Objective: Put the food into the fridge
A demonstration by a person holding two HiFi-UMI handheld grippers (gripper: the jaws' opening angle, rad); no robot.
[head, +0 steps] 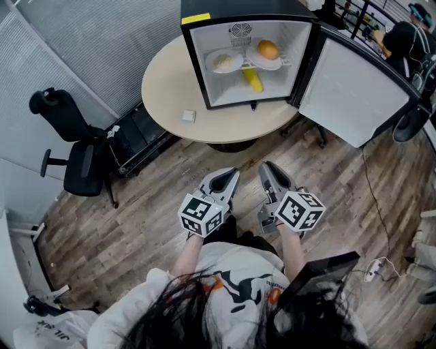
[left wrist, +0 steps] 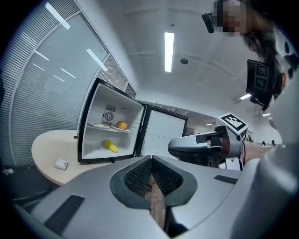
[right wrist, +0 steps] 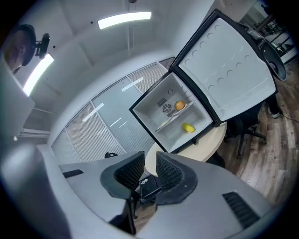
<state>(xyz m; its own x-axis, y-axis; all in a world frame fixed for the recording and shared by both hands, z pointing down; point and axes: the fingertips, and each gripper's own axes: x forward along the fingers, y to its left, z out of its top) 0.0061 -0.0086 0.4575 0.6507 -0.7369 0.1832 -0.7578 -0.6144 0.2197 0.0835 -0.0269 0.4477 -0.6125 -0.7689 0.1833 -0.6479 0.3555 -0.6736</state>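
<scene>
Fridge [head: 245, 9] stands open on a round table [head: 163, 88], an orange [head: 268, 49] and a yellow fruit [head: 253, 80] inside. Left gripper [head: 230, 174] is clenched and empty; right gripper [head: 266, 167] stands slightly parted, holding nothing.

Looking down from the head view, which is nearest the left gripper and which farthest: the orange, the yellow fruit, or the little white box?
1. Little white box, on the table left of the fridge.
2. Yellow fruit, on the fridge floor.
3. Orange, on the right-hand plate above it.
</scene>
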